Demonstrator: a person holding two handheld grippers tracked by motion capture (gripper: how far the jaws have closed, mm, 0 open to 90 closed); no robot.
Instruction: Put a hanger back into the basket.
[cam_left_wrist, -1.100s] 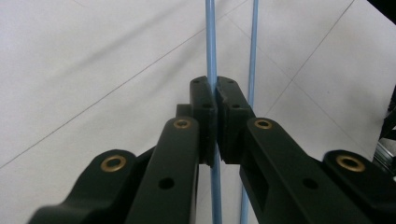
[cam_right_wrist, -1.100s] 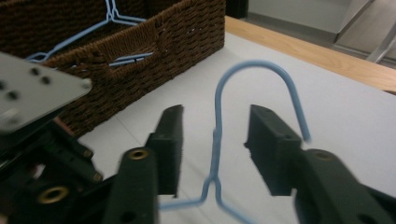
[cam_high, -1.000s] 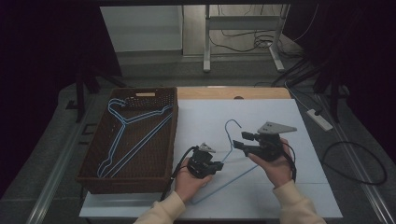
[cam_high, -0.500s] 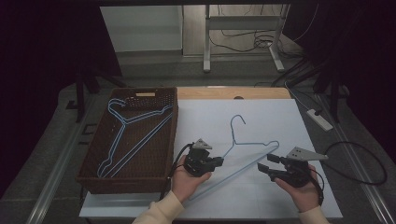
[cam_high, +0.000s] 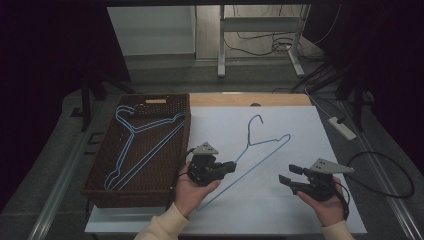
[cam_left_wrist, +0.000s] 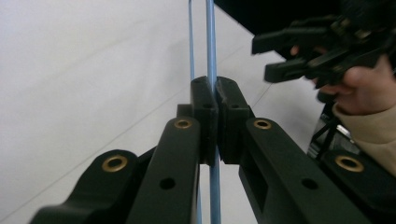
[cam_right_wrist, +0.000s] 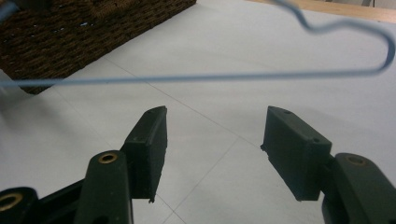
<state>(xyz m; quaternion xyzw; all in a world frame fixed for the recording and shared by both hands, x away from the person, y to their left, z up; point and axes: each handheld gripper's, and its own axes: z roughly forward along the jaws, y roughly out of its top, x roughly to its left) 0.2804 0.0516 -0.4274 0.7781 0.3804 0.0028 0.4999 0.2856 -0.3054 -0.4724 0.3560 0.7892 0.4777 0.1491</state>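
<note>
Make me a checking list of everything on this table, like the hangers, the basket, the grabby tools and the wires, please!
Surface: white table, wooden strip along its far edge.
Job's things: blue wire hanger on the white sheet, its long wire pinched; brown woven basket at the left with more blue hangers inside.
Clutter: nothing seen.
Grippers: left tool shut on the hanger's wire; right tool open and holding nothing, its jaws have just been opening.
Cables: a black cable loops on the floor at the right; a white power strip lies beside the table.
Surroundings: dark room, metal stand legs and loose wires behind.
</note>
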